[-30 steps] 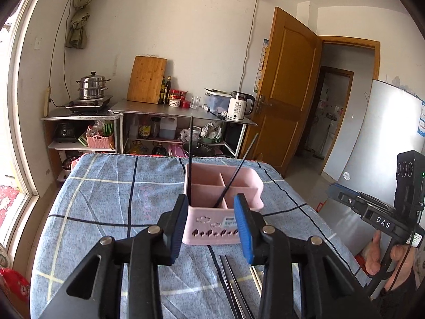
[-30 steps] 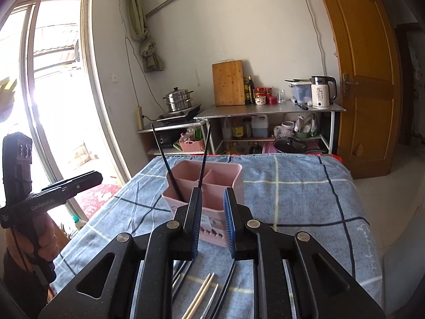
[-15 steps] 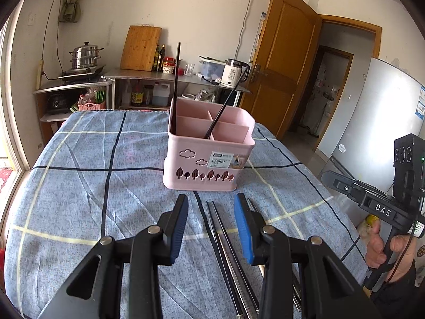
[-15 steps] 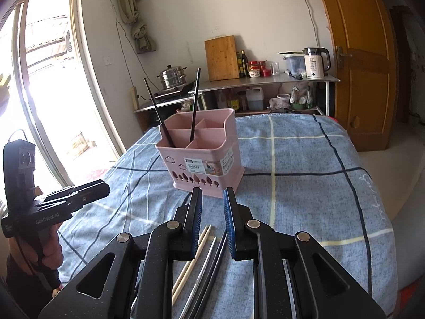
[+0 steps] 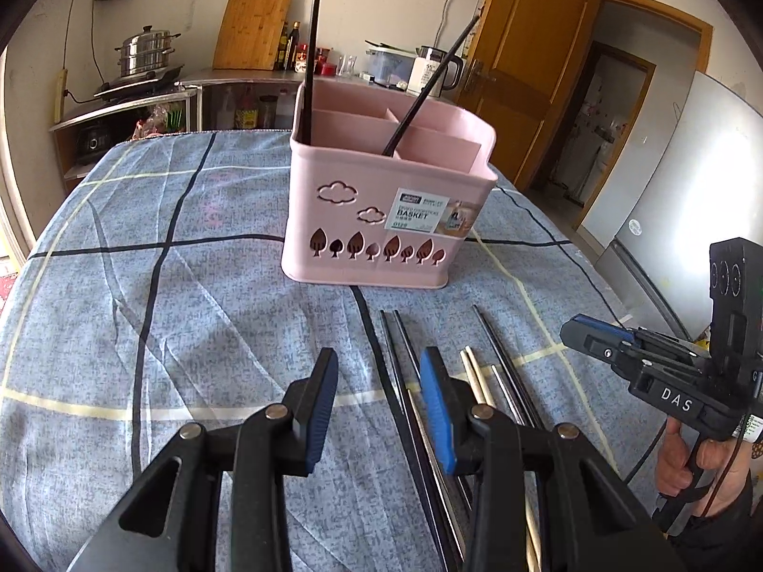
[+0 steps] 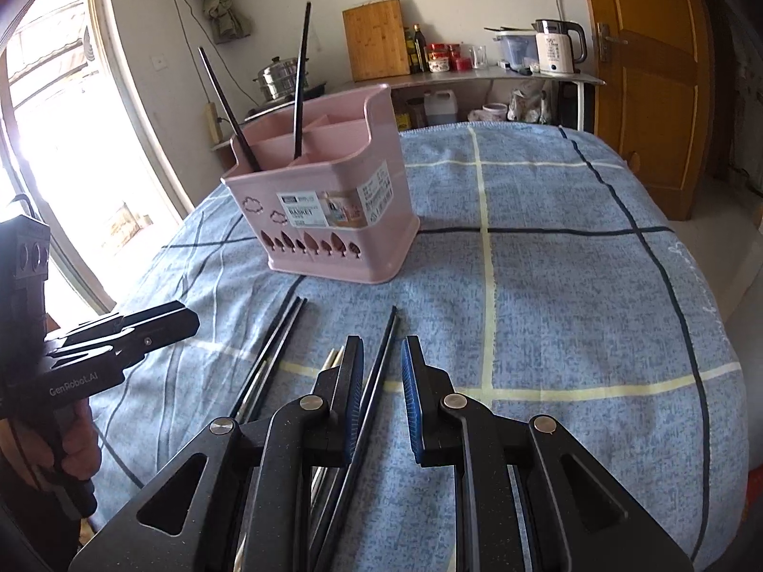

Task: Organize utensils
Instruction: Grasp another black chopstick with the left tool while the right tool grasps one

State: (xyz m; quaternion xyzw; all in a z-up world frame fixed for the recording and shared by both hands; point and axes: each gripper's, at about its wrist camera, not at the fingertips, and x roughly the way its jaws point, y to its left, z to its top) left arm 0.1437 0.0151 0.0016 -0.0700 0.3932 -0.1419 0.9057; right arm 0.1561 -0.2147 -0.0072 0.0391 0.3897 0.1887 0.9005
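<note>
A pink utensil basket (image 5: 381, 219) (image 6: 329, 219) stands on the blue checked cloth with two black chopsticks (image 5: 309, 47) (image 6: 299, 81) upright in it. Several black, metal and wooden chopsticks (image 5: 477, 376) lie flat on the cloth in front of it. My left gripper (image 5: 379, 391) is open and empty, low over the left black chopsticks (image 5: 396, 333). My right gripper (image 6: 381, 381) is open, low over the cloth, with one black chopstick (image 6: 381, 352) lying between its fingers. Each gripper shows in the other's view (image 5: 620, 352) (image 6: 138, 333).
The cloth-covered table (image 6: 548, 286) falls off at its right and left edges. Behind it stands a metal shelf (image 5: 224, 81) with a steamer pot, cutting board, bottles and a kettle. A wooden door (image 6: 653, 71) and a fridge (image 5: 686, 181) are to the right.
Both grippers have tilted down and dropped toward the chopsticks lying in front of the basket. The right gripper has opened a little wider around one black chopstick.
</note>
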